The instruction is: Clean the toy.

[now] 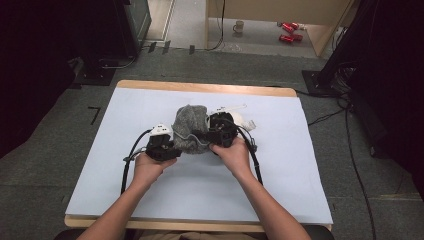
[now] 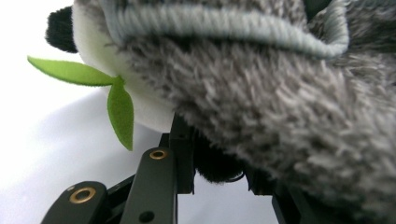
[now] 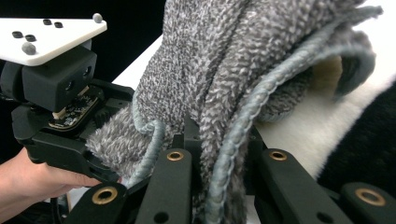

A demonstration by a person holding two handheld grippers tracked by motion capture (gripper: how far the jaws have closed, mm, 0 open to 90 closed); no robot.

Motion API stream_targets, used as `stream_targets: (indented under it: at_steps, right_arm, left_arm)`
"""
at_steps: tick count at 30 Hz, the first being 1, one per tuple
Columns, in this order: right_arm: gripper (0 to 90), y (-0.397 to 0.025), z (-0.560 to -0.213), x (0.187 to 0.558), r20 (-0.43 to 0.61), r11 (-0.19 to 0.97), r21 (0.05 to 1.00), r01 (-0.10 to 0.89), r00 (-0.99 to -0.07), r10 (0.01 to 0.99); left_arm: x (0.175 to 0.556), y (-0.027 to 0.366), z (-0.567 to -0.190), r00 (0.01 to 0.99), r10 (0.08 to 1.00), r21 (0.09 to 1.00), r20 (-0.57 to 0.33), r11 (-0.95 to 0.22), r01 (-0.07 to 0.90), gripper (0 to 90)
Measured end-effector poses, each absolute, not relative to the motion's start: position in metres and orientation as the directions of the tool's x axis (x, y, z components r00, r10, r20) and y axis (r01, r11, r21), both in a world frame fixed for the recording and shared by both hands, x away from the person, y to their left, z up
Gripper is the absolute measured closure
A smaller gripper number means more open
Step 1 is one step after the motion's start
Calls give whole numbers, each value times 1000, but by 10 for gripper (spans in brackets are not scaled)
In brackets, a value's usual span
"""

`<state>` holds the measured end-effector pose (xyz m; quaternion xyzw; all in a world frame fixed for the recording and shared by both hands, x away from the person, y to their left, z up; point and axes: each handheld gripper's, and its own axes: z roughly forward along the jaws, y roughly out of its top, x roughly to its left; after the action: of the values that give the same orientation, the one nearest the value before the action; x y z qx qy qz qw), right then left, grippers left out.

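Grey, fuzzy knit fabric with a pale blue-grey corded hem (image 1: 190, 127) sits bunched at the middle of a table covered in white sheeting (image 1: 150, 107), worked from both sides by a person holding two black grippers. In the high view the left gripper (image 1: 167, 145) meets the garment's near left edge, while the right gripper (image 1: 214, 134) presses in against its right side, the hands (image 1: 148, 167) close together behind them. The right gripper view shows its jaws clamped on a fold of the grey knit (image 3: 219, 93), the corded hem running down between them. The left gripper, its white marker plate on top, grips the furry inner side of the same fabric in that view (image 3: 100, 168). From the left gripper view, the shaggy grey lining (image 2: 261, 107) drapes over the jaws; they appear closed on it, though the pinch point is partly hidden. A plush toy in white and black (image 2: 116, 79) lies under the fabric, two green felt leaves (image 2: 119, 109) sticking out beside it. Beyond the table, on the floor, a mug (image 1: 239, 26) and red cans (image 1: 289, 31) stand by a wooden partition.
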<state>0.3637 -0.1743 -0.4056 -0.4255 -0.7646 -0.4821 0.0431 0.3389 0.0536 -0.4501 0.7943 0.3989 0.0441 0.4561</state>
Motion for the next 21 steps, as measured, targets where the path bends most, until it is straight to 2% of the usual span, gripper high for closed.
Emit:
stream_targets:
  at_steps: [2, 8, 11, 21]
  right_arm:
    - [802, -174, -409, 367, 464, 195, 689, 698, -631, 621]
    - [799, -189, -406, 367, 311, 271, 700, 661, -624, 717]
    - [802, -206, -407, 372, 361, 227, 691, 686, -600, 714]
    - [803, -239, -399, 376, 388, 154, 697, 700, -550, 740]
  left_arm:
    - [342, 55, -455, 668, 679, 754, -305, -256, 605, 692]
    - [351, 64, -459, 644, 688, 745, -336, -224, 628, 689]
    - [353, 65, -459, 648, 682, 747, -339, -224, 626, 686]
    - [363, 70, -460, 639, 675, 740, -368, -203, 641, 683]
